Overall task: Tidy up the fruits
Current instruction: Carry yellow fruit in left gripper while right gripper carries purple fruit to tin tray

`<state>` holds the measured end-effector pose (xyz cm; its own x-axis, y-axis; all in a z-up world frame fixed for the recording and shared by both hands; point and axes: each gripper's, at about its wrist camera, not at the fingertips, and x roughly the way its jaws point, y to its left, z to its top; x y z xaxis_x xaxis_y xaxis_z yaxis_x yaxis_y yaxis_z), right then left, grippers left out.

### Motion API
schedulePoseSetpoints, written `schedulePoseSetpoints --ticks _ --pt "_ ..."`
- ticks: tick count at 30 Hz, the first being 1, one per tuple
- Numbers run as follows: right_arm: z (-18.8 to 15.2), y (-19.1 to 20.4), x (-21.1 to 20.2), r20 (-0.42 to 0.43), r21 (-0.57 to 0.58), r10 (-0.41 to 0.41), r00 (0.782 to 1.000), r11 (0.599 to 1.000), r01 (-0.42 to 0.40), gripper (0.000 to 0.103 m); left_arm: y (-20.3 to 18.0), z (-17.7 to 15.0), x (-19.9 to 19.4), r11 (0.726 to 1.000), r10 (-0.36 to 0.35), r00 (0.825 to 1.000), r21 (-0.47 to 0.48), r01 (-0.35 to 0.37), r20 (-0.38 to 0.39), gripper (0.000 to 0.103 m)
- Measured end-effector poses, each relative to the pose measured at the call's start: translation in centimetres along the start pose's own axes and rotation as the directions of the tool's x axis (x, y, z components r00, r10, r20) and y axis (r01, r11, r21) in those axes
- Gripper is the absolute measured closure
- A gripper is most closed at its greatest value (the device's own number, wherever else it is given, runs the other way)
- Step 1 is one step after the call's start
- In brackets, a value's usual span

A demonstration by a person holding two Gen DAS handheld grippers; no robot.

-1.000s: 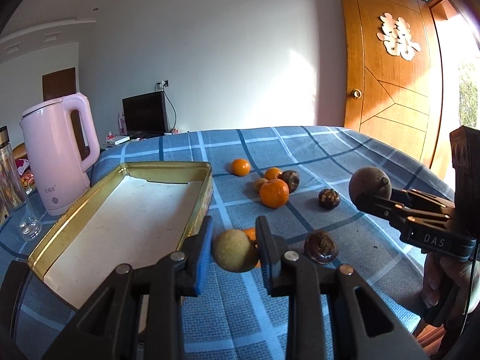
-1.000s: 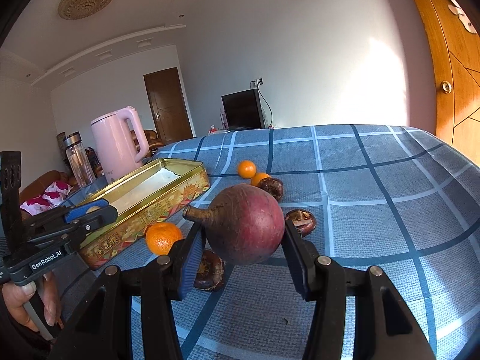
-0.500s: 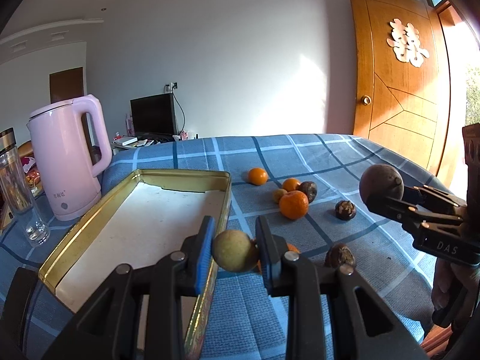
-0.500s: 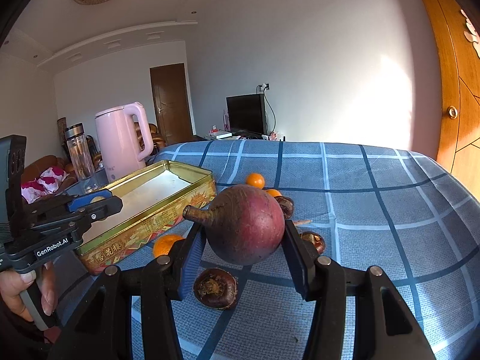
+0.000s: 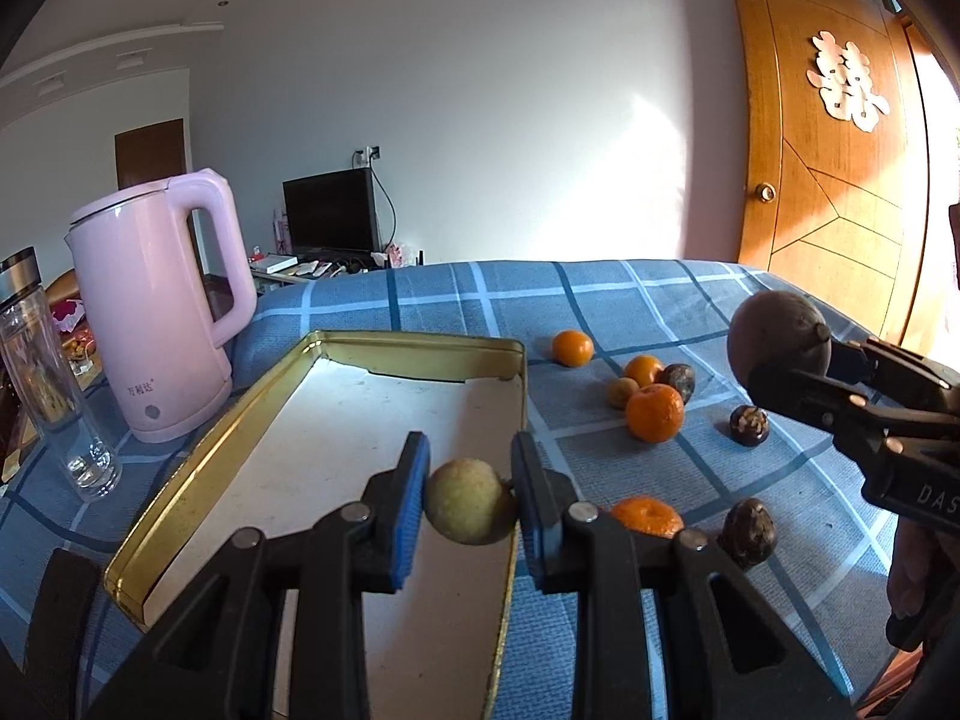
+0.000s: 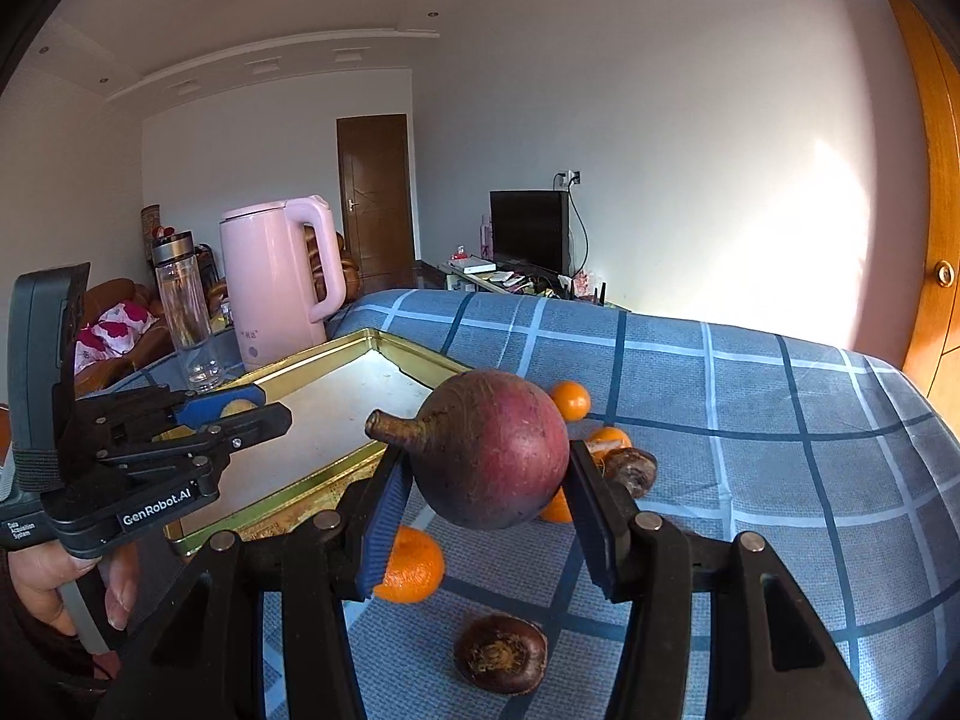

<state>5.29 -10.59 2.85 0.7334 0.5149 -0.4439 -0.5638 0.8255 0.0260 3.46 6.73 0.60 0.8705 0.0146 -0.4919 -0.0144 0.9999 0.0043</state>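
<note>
My left gripper (image 5: 469,501) is shut on a small yellow-green fruit (image 5: 467,500) and holds it above the right rim of the gold tin tray (image 5: 210,480). My right gripper (image 6: 489,483) is shut on a large dark red round fruit with a stem (image 6: 492,450), held above the table to the right of the tray (image 6: 336,462). It also shows in the left wrist view (image 5: 777,336). Oranges (image 5: 654,412) and dark brown fruits (image 5: 748,425) lie loose on the blue checked cloth (image 5: 600,300).
A pink kettle (image 5: 159,300) and a glass bottle (image 5: 48,384) stand left of the tray. A wooden door (image 5: 828,180) is at the right. The table's far edge drops off toward a TV (image 5: 330,210).
My left gripper moved left with the yellow-green fruit, from over the cloth to over the tray's right rim. My right gripper rose and moved toward the tray with the red fruit.
</note>
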Motion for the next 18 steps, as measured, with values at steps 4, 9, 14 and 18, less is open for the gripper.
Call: schedulePoseSetpoints --ticks 4,9,14,18 --pt "1.1 1.2 1.6 -0.016 -0.026 0.019 1.000 0.999 -0.019 0.050 0.9 0.0 0.6 1.000 0.013 1.000 -0.004 -0.013 -0.020 0.074" --pt "1.9 2.2 3.9 -0.048 -0.036 0.050 0.998 0.998 -0.052 0.050 2.2 0.3 1.5 0.999 0.032 0.999 -0.011 -0.033 -0.041 0.074" --pt "2.3 3.2 6.1 -0.084 -0.048 0.067 0.994 0.996 -0.072 0.050 3.6 0.6 2.4 0.999 0.050 0.997 -0.020 -0.051 -0.065 0.074" --pt "2.6 3.8 7.8 -0.114 -0.057 0.077 0.990 0.995 -0.084 0.050 4.6 0.9 3.2 0.998 0.057 0.995 -0.024 -0.059 -0.086 0.074"
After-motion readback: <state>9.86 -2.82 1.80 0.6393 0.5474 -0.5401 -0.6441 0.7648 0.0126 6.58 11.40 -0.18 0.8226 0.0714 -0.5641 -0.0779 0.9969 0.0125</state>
